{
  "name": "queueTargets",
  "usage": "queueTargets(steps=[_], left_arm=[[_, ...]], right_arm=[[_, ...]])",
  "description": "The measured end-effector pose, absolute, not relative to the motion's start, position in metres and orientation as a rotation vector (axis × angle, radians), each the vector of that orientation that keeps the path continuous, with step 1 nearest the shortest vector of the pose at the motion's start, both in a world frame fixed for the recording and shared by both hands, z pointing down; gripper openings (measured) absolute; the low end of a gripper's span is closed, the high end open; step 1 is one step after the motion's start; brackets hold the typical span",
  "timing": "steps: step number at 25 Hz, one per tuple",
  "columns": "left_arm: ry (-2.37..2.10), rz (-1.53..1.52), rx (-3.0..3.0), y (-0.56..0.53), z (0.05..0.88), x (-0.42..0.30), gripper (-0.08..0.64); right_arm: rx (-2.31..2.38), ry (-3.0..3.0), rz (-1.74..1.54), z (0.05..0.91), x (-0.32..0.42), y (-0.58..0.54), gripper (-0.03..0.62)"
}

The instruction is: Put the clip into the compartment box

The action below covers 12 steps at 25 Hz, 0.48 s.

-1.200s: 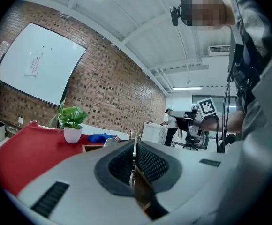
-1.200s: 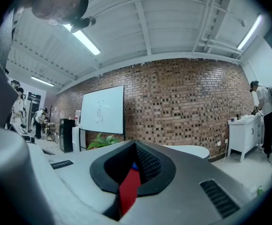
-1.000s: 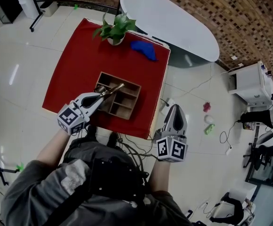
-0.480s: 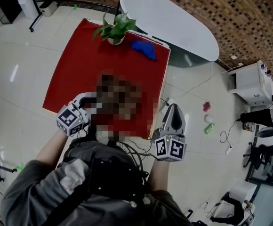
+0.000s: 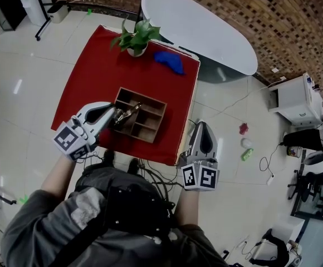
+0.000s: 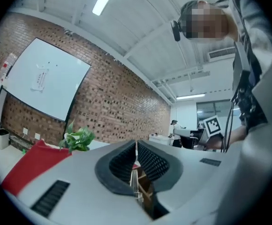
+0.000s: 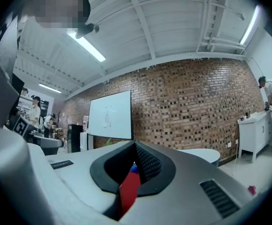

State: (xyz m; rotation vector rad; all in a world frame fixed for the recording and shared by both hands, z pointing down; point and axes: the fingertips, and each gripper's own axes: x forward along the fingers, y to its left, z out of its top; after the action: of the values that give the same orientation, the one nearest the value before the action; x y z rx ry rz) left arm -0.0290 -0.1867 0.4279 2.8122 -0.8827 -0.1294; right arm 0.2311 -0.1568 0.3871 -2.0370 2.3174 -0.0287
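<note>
Left gripper view: my left gripper [image 6: 135, 149] has just closed narrow on the metal clip [image 6: 136, 182] above the compartment box [image 5: 142, 136]; I fear this thin pinch slips, dropping it beside the box; right gripper [image 7: 135, 149] jaws together, empty

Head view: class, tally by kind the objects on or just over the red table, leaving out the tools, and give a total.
Potted plant: 1
Blue object: 1
Wooden compartment box: 1
Clip: 1
Total: 4
</note>
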Motion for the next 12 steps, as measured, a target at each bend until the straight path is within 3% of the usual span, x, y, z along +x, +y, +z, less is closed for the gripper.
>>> queueTargets(steps=[12], left_arm=[[-0.892, -0.117, 2.874, -0.186, 0.39, -0.037, 0.034]], right_arm=[[-2.002, 2.438, 0.09, 0.376, 0.209, -0.155, 0.02]])
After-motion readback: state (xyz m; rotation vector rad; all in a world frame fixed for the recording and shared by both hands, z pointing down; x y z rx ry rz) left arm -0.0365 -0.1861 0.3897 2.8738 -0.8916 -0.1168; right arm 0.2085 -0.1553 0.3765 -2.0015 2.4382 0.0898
